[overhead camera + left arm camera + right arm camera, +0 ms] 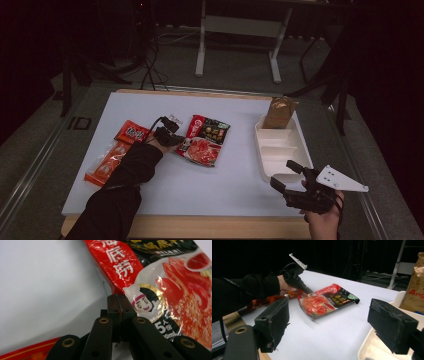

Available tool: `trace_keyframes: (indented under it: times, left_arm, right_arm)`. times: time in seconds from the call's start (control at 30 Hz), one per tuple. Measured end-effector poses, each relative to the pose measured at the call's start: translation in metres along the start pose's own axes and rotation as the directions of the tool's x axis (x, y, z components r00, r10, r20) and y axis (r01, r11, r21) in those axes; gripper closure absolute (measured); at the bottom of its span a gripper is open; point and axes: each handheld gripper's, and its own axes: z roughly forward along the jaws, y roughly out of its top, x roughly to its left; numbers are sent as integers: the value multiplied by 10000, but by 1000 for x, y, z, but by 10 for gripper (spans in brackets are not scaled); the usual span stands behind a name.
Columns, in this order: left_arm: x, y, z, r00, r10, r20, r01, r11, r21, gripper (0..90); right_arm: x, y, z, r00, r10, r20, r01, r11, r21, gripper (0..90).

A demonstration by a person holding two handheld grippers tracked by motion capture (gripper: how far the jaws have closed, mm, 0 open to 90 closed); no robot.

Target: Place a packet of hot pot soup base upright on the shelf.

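Red-and-black glossy soup-base packet [202,140] lies flat on the white desk [220,185] just ahead of the left tongs [174,141], closed empty at its edge, probably to nudge it, while the right tongs [285,176] wait wide open.

Left gripper [117,302]: black jaws, brass-coloured rivets. Right gripper [287,175]: black, padded jaws, grey three-cornered plate. Black sleeve [125,185] on left arm.

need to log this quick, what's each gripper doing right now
left gripper: shut, tips at the edge of the red soup-base packet, no grip visible
right gripper: open, holding nothing
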Motion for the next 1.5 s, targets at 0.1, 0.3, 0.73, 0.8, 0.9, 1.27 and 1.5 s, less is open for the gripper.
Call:
trace_keyframes:
  times: [0.1,0.3,0.73,0.8,0.9,1.27,1.5]
  left_arm:
    - [-4,-2,0,9999,-65,79,66,10000,-67,900]
    - [-17,-5,0,9996,-51,294,53,10000,-64,900]
    - [-33,-5,0,9982,407,440,-418,9988,241,900]
    - [-29,-3,-5,9993,134,339,-133,9999,-45,900]
    - [-25,4,-13,9991,-188,371,206,9986,-488,900]
    - [-5,26,-9,9933,-1140,187,1153,9877,-1052,652]
    - [8,37,9,9830,-1833,-112,1806,9761,-1207,542]
  right_arm:
    - [0,0,0,10000,-29,14,29,10000,25,175]
    - [1,0,0,10000,-49,11,49,10000,19,175]
    - [2,0,1,10000,-48,-18,48,10000,81,175]
    - [1,0,1,10000,-67,19,67,9999,92,174]
    - [0,0,1,10000,-26,10,26,10000,74,175]
    - [0,-3,4,10000,-82,-33,83,9996,255,174]
    - [0,-6,7,9999,-60,-116,65,9993,380,175]
